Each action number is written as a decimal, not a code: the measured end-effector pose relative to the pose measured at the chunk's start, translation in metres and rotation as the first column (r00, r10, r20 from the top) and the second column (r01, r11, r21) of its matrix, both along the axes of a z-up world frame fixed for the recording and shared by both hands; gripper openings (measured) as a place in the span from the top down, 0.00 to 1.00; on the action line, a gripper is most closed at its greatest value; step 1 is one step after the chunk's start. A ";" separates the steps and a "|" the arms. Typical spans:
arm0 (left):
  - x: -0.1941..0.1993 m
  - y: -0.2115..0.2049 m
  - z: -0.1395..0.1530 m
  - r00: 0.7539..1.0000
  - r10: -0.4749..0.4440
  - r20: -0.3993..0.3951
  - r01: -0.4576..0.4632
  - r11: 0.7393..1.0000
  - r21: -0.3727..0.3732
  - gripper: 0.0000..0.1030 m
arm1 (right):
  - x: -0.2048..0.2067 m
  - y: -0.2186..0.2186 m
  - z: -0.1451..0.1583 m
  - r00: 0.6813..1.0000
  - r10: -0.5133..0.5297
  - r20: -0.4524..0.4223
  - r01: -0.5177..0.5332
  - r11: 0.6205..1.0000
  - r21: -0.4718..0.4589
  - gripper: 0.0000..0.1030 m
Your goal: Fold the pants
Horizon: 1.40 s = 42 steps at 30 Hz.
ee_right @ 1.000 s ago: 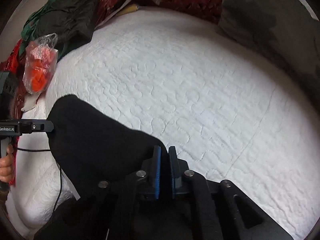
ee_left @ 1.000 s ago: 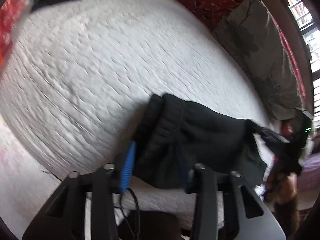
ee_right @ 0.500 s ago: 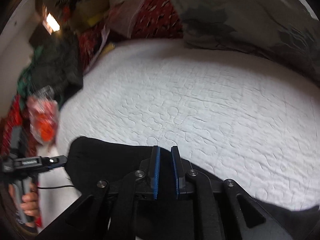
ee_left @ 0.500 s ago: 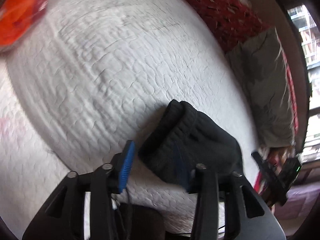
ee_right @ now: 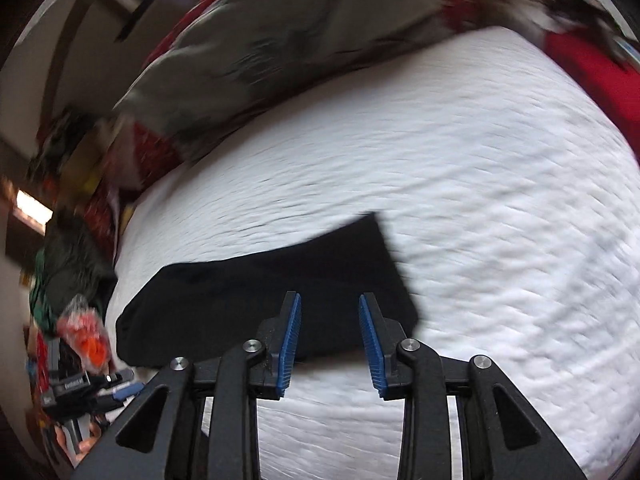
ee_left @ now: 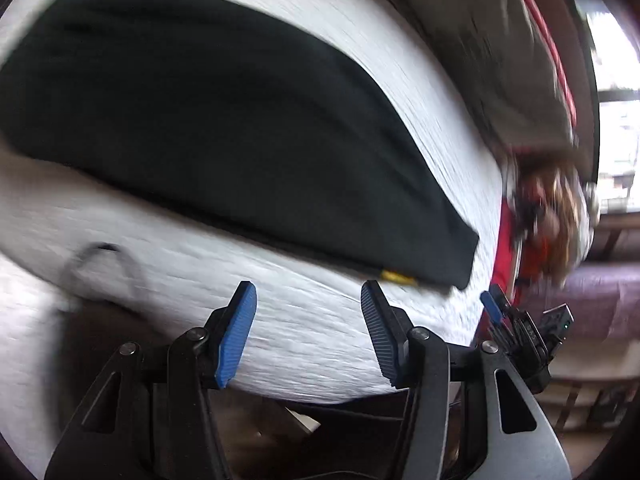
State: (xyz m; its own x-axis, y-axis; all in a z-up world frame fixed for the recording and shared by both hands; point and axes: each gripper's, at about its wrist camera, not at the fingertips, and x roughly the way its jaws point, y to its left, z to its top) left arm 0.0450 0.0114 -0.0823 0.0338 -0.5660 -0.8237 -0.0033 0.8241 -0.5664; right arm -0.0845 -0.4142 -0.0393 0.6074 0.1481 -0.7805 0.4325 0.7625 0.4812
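Black pants (ee_left: 208,120) laid folded on white quilted bedspread (ee_right: 500,208), left gripper (ee_left: 308,332) and right gripper (ee_right: 329,344) opening, empty, near bed edge; risk: fold slumped loose if cloth snagged on pads.

Your left hand-held gripper (ee_left: 308,334) has black plastic linkage arms with triangular cut-outs, silver round-head screws at the pivots, and ribbed blue pads (ee_left: 237,340). Your right hand-held gripper (ee_right: 329,342) is built the same: black arms, silver screws, ribbed blue pads (ee_right: 289,344).
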 end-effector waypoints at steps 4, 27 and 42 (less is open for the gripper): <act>-0.009 -0.063 0.000 0.998 -0.062 -0.022 0.062 0.998 0.012 0.49 | -0.026 -0.026 -0.017 0.998 -0.069 -0.009 0.069 0.996 0.054 0.59; 0.022 -0.085 -0.033 0.974 0.122 -0.190 -0.114 0.992 0.051 0.78 | 0.024 -0.015 -0.046 0.998 -0.059 -0.009 0.060 0.982 0.181 0.60; -0.016 -0.095 -0.032 0.969 0.128 -0.211 -0.132 0.991 -0.004 0.86 | 0.016 -0.017 -0.043 0.999 -0.052 0.012 0.049 0.981 0.186 0.77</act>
